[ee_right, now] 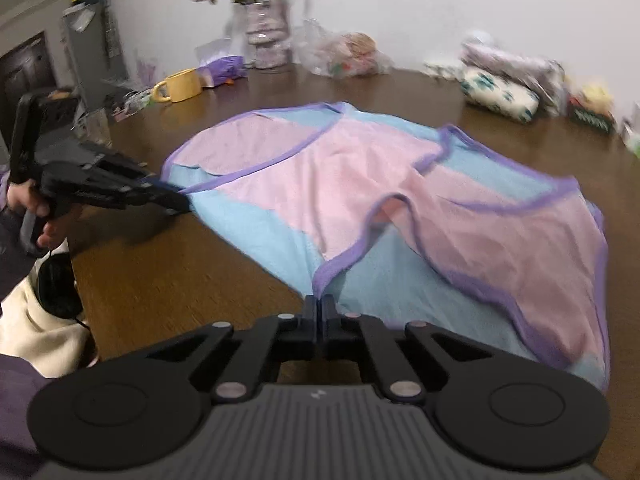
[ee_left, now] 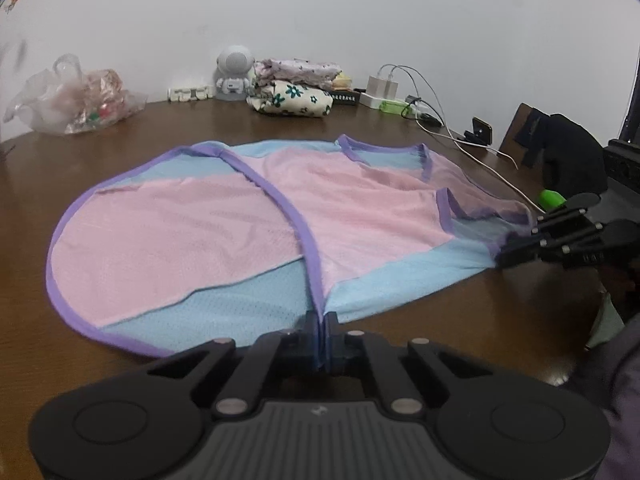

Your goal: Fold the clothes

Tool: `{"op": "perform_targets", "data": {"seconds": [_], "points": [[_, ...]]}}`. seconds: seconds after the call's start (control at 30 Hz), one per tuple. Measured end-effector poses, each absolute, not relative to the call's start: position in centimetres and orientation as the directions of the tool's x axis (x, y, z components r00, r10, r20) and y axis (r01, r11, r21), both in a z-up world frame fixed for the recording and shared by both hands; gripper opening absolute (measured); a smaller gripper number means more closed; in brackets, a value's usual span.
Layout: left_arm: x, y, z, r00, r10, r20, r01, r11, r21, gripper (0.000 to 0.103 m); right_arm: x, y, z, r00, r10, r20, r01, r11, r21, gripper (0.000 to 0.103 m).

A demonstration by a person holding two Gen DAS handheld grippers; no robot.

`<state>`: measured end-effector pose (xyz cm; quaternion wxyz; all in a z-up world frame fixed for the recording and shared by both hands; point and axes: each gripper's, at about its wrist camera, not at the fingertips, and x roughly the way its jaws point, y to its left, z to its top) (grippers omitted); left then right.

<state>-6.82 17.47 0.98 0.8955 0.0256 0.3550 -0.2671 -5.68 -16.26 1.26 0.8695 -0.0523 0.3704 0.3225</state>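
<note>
A pink and light-blue mesh garment [ee_left: 224, 224] with purple trim lies spread on the brown wooden table [ee_left: 460, 320]; it also shows in the right wrist view [ee_right: 400, 200]. My left gripper [ee_left: 323, 320] is shut on the garment's near purple-trimmed edge; it shows at the left of the right wrist view [ee_right: 182, 200]. My right gripper [ee_right: 319, 304] is shut on the garment's blue edge at the purple trim; it shows at the right of the left wrist view [ee_left: 502, 256], pinching the far right corner.
Folded clothes [ee_left: 294, 92] are stacked at the back by a white astronaut figure [ee_left: 234, 74], a clear plastic bag [ee_left: 76, 100] and chargers with cables [ee_left: 400, 96]. A yellow mug [ee_right: 180, 86] and a flower vase [ee_right: 266, 36] stand at the far left. A chair with a dark cloth [ee_left: 560, 152] stands at the right.
</note>
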Motion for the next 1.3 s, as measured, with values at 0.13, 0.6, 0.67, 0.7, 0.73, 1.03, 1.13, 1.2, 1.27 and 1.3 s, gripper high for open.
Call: {"op": "perform_targets", "data": {"seconds": [0.13,0.6,0.67,0.7,0.73,1.03,1.13,1.2,1.27,1.3], "points": [[-8.3,18.1,1.2,0.606,-0.463,-0.647,0.484,0.860,-0.162,0.006,-6.5,-18.0,1.6,0.490,0.523,-0.697,-0.567,0.799,0.200,0.002],[2.7,12.8,6.6,0.664,-0.297,-0.686,0.269,0.951,-0.152,0.052,-4.3,-17.1,3.5,0.648,0.432,-0.627,-0.459,0.879,0.131,0.043],[4.4,11.6,8.1,0.680,-0.297,-0.670,0.282,0.950,-0.135,0.051,-3.9,-17.1,3.7,0.665,0.417,-0.620,-0.443,0.888,0.122,0.043],[5.1,11.3,8.5,0.686,-0.293,-0.666,0.282,0.951,-0.128,0.051,-3.7,-17.3,4.0,0.674,0.414,-0.612,-0.436,0.892,0.123,0.043],[5.8,11.2,8.8,0.690,-0.286,-0.665,0.276,0.953,-0.123,0.051,-3.5,-17.7,4.3,0.681,0.412,-0.605,-0.429,0.895,0.127,0.043],[10.2,12.0,5.2,0.672,-0.197,-0.714,0.131,0.980,-0.148,0.047,0.7,-19.9,5.1,0.724,0.313,-0.615,-0.291,0.947,0.139,0.044],[8.7,11.3,5.0,0.665,-0.255,-0.702,0.184,0.967,-0.177,0.049,0.6,-20.9,4.2,0.732,0.267,-0.627,-0.258,0.960,0.108,0.044],[7.5,10.5,5.0,0.662,-0.272,-0.698,0.214,0.962,-0.173,0.049,0.3,-22.6,3.9,0.735,0.233,-0.637,-0.205,0.972,0.118,0.044],[6.6,9.3,4.6,0.647,-0.305,-0.699,0.254,0.950,-0.180,0.051,0.1,-23.9,3.7,0.738,0.198,-0.645,-0.166,0.980,0.111,0.044],[6.4,8.5,4.4,0.638,-0.319,-0.701,0.270,0.945,-0.185,0.051,-0.1,-24.0,3.6,0.736,0.200,-0.647,-0.171,0.979,0.108,0.044]]}}
